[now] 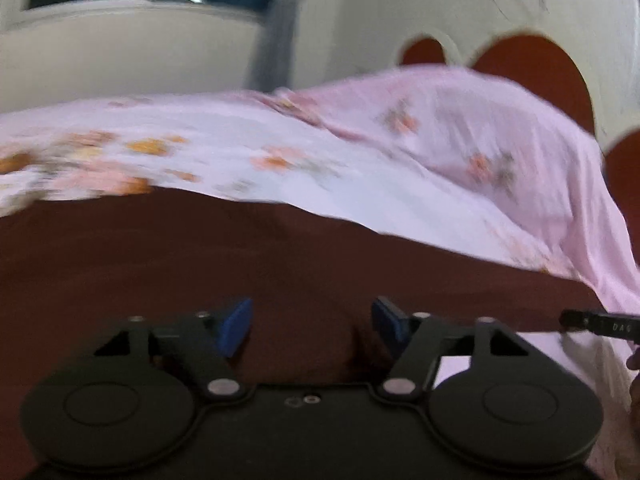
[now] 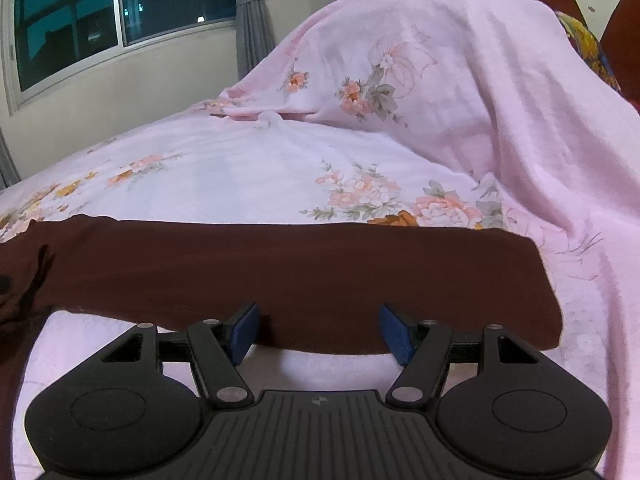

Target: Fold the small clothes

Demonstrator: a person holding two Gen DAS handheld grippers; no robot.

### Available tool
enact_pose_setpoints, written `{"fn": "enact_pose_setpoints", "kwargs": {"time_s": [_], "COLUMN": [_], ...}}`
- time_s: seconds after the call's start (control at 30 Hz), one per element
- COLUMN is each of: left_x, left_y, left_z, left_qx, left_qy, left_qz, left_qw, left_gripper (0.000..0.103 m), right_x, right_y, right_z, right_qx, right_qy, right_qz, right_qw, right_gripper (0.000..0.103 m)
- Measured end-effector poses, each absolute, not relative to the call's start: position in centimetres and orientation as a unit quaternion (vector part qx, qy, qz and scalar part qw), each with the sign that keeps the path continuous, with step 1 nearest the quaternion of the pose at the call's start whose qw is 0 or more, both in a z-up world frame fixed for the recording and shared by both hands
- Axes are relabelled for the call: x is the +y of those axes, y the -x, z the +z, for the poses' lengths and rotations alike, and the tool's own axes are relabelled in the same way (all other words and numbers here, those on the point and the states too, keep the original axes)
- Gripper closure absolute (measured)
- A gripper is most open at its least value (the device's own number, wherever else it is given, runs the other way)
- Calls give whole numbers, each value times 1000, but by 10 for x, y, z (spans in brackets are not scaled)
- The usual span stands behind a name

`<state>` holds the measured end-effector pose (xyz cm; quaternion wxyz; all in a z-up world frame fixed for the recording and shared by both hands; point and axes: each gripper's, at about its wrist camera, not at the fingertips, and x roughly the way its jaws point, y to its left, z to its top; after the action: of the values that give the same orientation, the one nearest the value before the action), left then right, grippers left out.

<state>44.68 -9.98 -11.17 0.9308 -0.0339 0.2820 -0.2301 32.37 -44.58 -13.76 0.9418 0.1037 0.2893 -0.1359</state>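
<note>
A dark maroon garment [image 1: 200,260] lies flat on the pink floral bedsheet [image 1: 280,148]; the left wrist view is blurred. My left gripper [image 1: 312,328] hovers low over the garment with its blue pads [image 1: 236,330] well apart and nothing pinched between them. In the right wrist view the garment [image 2: 280,264] is a long folded band across the sheet [image 2: 240,184]. My right gripper [image 2: 320,330] is open at the band's near edge, near its right end, and its pads are not pressing on the cloth. A black fingertip of the right gripper [image 1: 600,324] shows at the right edge of the left wrist view.
The sheet drapes over a raised hump [image 2: 460,60] at the back right. Behind it stands a dark red scalloped headboard [image 1: 532,64], and a patterned yellow cloth [image 2: 588,48] peeks out beside it. A window [image 2: 120,12] and a grey curtain [image 2: 252,12] are on the far wall.
</note>
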Motion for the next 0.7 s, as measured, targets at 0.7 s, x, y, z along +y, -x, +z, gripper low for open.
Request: {"fn": "enact_pose_setpoints", "kwargs": {"time_s": [0.7], "left_x": [143], "left_y": [-406], "left_z": [-133], "left_qx": [298], "left_qy": [13], "left_qz": [67], "left_qw": [952], "left_gripper": [51], "right_x": [-282], "right_y": [-399], "right_z": [-118], "right_qx": [311], "right_qy": [-131], "right_qz": [11], "right_qw": [941], "right_gripper": [37]}}
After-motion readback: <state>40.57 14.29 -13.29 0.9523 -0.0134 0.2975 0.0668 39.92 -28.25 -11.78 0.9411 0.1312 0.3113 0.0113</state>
